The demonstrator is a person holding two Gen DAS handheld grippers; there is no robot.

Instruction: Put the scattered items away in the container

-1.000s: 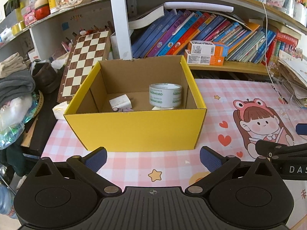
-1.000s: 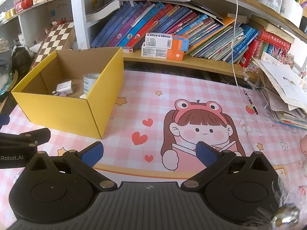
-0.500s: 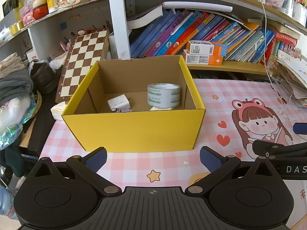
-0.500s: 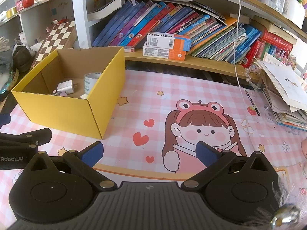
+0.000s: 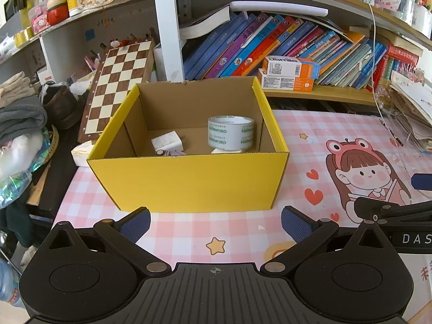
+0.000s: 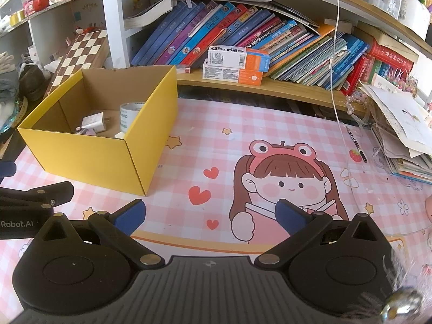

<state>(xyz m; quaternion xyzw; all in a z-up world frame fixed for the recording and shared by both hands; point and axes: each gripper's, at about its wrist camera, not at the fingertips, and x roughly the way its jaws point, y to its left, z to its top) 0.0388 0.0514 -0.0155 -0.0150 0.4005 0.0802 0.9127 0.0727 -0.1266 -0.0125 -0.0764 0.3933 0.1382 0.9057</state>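
between the wide-open, empty fingers of the left gripper point(image 5: 214, 222) and right gripper point(image 6: 210, 216) lay only the pink mat point(image 6: 216, 140). tape roll point(image 5: 230, 133) and charger point(image 5: 168, 141) sat inside the yellow box point(image 5: 189, 178) at the mat's left edge. risk: the pen point(image 6: 356, 147) near the right edge could be overlooked.

Chessboard point(image 5: 118, 81) leaning at shelf, slanted books point(image 6: 243, 35), pink cartoon mat point(image 6: 270, 140), paper stack point(image 6: 399, 135) rt.

the left gripper point(image 5: 214, 221) is held low and level, its blue-padded fingers point(image 5: 135, 222) spread wide with nothing between them. the right gripper point(image 6: 210, 214) is likewise held level, spread wide and empty.
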